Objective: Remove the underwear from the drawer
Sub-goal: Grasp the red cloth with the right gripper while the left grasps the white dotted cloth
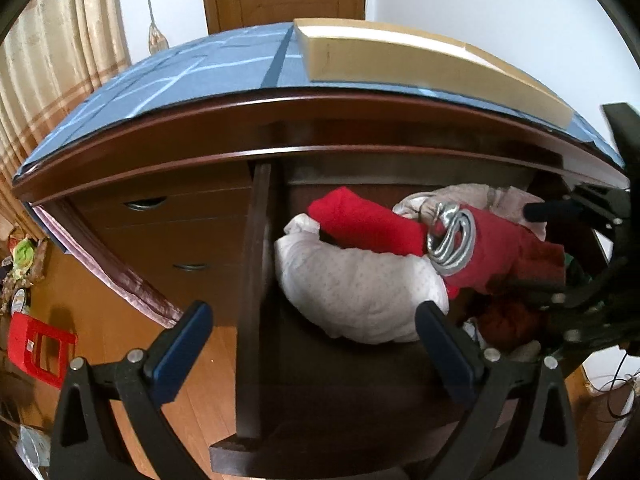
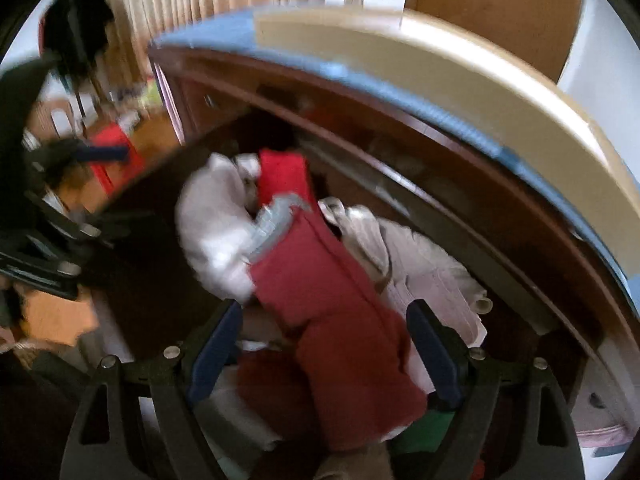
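The right gripper (image 2: 326,354) is spread wide, its blue pads flanking the dark red underwear (image 2: 340,320) with the grey waistband, which lies on top of the heap in the open drawer (image 1: 250,300); whether the pads touch the cloth I cannot tell through the blur. The left gripper (image 1: 316,344) is spread too and holds nothing, poised over the drawer's left wall near a white dotted garment (image 1: 360,292). The underwear looks light, soft and limp, so it will likely sag and drag neighbours; I judge the thick folded middle the safest pinch.
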A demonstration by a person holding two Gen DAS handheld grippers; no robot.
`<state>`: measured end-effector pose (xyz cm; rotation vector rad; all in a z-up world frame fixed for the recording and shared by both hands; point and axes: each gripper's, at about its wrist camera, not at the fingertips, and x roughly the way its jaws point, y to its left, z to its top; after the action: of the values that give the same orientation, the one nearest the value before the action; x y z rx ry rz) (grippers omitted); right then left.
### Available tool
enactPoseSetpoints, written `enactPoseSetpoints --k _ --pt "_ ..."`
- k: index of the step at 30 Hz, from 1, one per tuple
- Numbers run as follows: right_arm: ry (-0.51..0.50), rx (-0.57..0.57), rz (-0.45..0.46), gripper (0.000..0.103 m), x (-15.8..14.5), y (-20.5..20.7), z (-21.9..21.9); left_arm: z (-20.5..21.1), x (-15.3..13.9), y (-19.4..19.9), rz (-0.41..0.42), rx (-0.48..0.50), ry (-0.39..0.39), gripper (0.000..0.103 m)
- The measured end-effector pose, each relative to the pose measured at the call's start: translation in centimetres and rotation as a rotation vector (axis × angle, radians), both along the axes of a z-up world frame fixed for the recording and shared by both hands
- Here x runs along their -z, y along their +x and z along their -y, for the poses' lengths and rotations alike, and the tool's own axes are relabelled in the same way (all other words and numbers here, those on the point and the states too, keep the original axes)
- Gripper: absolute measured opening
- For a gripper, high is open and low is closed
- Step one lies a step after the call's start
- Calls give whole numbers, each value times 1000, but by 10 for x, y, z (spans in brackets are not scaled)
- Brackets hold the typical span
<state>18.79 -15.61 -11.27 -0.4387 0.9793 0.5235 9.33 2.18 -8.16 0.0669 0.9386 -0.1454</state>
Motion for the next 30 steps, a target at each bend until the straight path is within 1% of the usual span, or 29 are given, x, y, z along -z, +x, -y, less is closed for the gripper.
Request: enactPoseSetpoints --k 1,3,5,7,8,9,11,13,15,17,19,22,23,26,30 --pt "-33 -7 -6 83 6 4 -3 1 0 1 -7 0 0 103" --pt "-52 -16 -37 83 16 9 -2 2 1 2 -16 -4 7 102" --pt "-83 -32 -73 79 25 13 -4 2 2 5 -29 -15 21 103" --pt "-102 -50 -89 63 30 16 -8 2 3 8 -45 -29 26 102" --pt "-113 -62 -108 57 33 16 -10 3 3 10 -54 -38 23 102" --pt "-121 -62 -120 49 36 17 -11 3 3 11 -59 -40 18 102" --pt "-124 -55 -127 43 36 16 -8 5 1 13 -65 -43 12 102" --pt "-55 -23 -119 35 24 15 1 9 0 13 -61 -33 22 102" --pt "51 32 -114 35 9 13 17 11 1 14 -80 -29 15 102" --pt "157 88 -91 35 -8 7 36 14 1 17 -95 -36 -11 102" --pt "220 122 -51 35 -20 0 48 20 2 21 -105 -70 -10 102" --pt "270 146 -14 35 -29 -10 60 28 7 29 -134 -174 33 102" --pt "279 154 -6 35 -30 -11 62 29 8 31 -141 -193 37 100" --pt "308 161 -3 35 -30 -13 65 36 10 38 -156 -305 68 100" --pt "361 148 -5 35 -28 -23 80 40 7 47 -156 -410 26 98"
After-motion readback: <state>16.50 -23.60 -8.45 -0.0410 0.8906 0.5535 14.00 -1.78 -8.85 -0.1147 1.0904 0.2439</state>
